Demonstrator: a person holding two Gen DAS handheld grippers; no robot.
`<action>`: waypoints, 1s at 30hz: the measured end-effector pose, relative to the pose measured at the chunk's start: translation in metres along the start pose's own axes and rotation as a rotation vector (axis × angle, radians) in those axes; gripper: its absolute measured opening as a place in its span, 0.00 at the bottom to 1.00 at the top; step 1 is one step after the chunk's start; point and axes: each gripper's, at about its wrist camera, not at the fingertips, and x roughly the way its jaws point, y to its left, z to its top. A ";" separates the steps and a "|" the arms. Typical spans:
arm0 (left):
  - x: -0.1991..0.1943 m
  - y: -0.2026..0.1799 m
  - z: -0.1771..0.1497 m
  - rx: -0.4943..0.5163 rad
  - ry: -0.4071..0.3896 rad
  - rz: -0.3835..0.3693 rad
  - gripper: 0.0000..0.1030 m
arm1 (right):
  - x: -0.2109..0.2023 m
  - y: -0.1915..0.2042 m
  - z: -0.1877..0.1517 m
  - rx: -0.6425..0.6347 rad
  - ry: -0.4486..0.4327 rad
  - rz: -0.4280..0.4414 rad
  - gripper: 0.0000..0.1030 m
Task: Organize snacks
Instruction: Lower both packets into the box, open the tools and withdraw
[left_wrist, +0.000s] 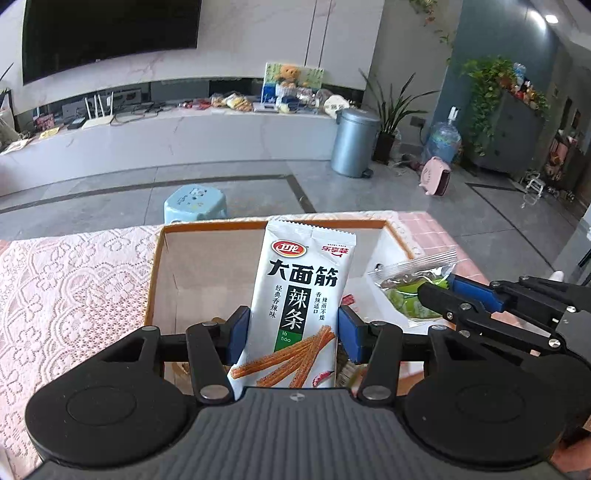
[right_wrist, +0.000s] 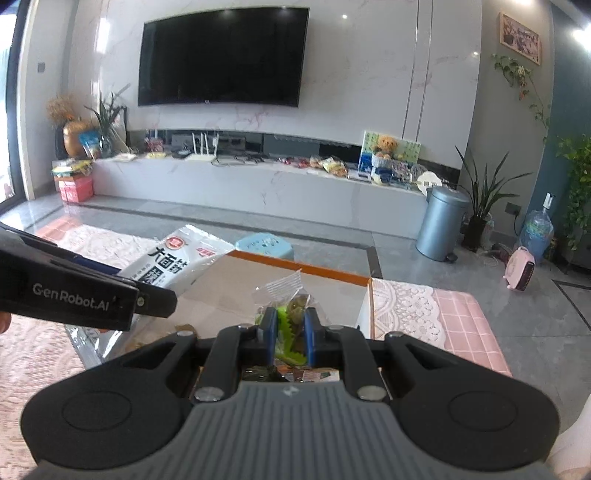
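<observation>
My left gripper (left_wrist: 293, 334) is shut on a tall white spicy-strip packet (left_wrist: 301, 295), which stands upright between the blue pads above a cardboard box (left_wrist: 207, 266) with an orange rim. To its right, my right gripper (left_wrist: 441, 286) is shut on a small clear packet with green contents (left_wrist: 402, 284). In the right wrist view the right gripper (right_wrist: 290, 332) pinches that green packet (right_wrist: 286, 295) over the same box (right_wrist: 303, 271). There the left gripper's fingers (right_wrist: 122, 299) reach in from the left with the white packet (right_wrist: 177, 258).
The box sits on a table with a pink lace cloth (left_wrist: 74, 280). Beyond the table edge stand a light blue stool (left_wrist: 195, 201), a grey bin (left_wrist: 352, 142) and a TV bench with clutter. A few scraps lie on the box floor below the grippers.
</observation>
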 end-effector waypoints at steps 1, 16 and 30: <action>0.007 0.002 0.001 -0.008 0.008 0.000 0.56 | 0.007 0.000 -0.001 -0.004 0.008 -0.005 0.11; 0.072 0.009 -0.003 -0.013 0.164 0.021 0.56 | 0.087 0.009 -0.015 -0.120 0.155 -0.016 0.11; 0.089 0.003 -0.004 0.032 0.248 0.089 0.57 | 0.113 0.009 -0.030 -0.134 0.250 -0.021 0.11</action>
